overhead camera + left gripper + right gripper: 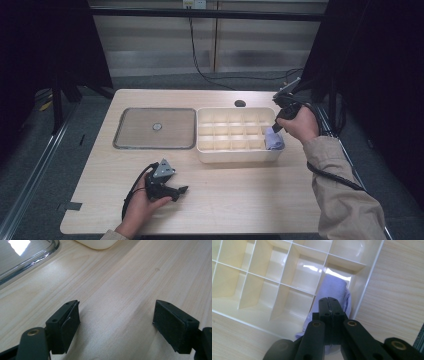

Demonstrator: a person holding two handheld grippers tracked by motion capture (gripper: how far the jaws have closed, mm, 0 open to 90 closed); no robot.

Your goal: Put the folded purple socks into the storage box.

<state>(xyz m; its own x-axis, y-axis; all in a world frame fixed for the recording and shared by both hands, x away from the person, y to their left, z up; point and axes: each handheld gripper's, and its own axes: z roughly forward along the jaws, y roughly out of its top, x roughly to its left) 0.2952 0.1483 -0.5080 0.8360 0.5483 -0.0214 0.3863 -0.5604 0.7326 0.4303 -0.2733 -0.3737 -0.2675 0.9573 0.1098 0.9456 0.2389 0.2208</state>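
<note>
Right gripper (329, 302) over box (235, 155), jaws pinched together at lavender cloth (334, 290), a fold probably nipped between them. Cloth sits in box's near-right corner cell, bulging over rim: likely being stuffed in. Left gripper (116, 322) rests on surface (250, 195) near side of box, jaws wide, empty, parked clear. Tray (125, 142) left of box.

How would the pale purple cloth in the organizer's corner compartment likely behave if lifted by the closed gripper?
The purple cloth looks soft and bunched, so it would probably droop rather than hold shape. It seems light for its size. The right gripper is shut over it; whether fabric is pinched is unclear, so it may slip out. The compartment tray should stay put.
</note>
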